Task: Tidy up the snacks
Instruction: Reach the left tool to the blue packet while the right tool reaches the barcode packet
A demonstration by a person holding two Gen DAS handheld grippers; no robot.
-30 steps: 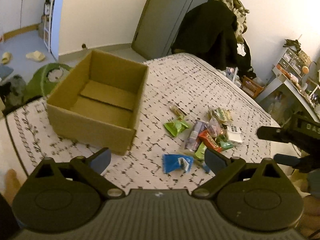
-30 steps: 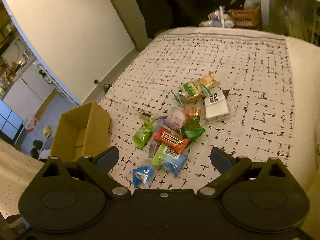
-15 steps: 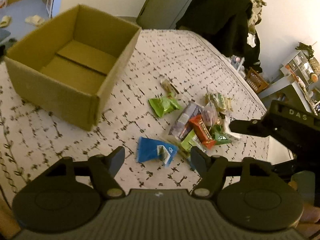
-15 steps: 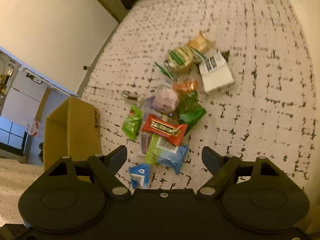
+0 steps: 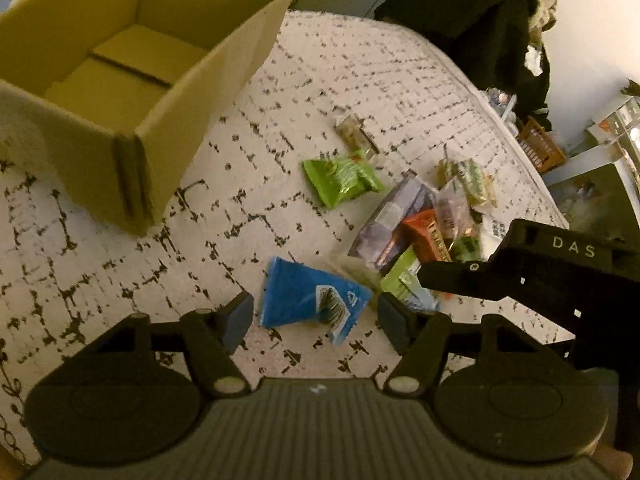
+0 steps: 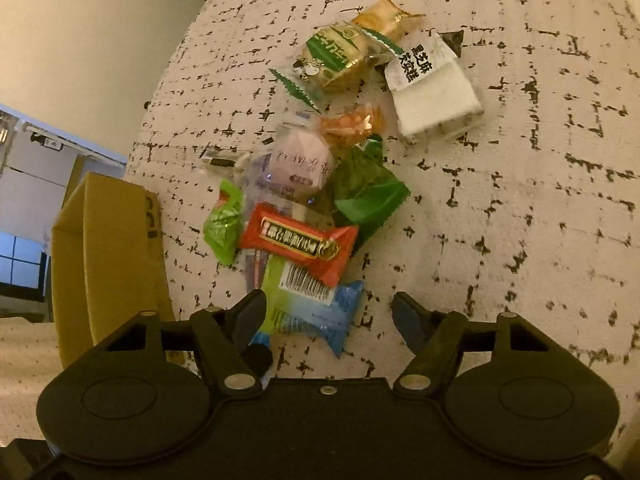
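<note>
Several snack packets lie in a pile on the patterned bedspread (image 5: 360, 80). My left gripper (image 5: 316, 316) is open, its fingers either side of a blue packet (image 5: 308, 300). My right gripper (image 6: 330, 316) is open just above a green-and-blue packet (image 6: 308, 304), with a red bar (image 6: 300, 242) beyond it. The right gripper also shows in the left wrist view (image 5: 520, 272). An open, empty cardboard box (image 5: 120, 76) stands to the left; it also shows in the right wrist view (image 6: 108, 248). A light green packet (image 5: 340, 180) lies between box and pile.
A white packet (image 6: 436, 96) and a green-labelled biscuit packet (image 6: 336, 56) lie at the far end of the pile. A chair draped in dark clothes (image 5: 480, 20) stands beyond the bed. A shelf and basket (image 5: 540, 152) are at right.
Both grippers have moved forward and down toward the snack pile. The left now straddles the blue packet; the right hovers over the green-and-blue packet. The box has slid toward the frame's upper left.
</note>
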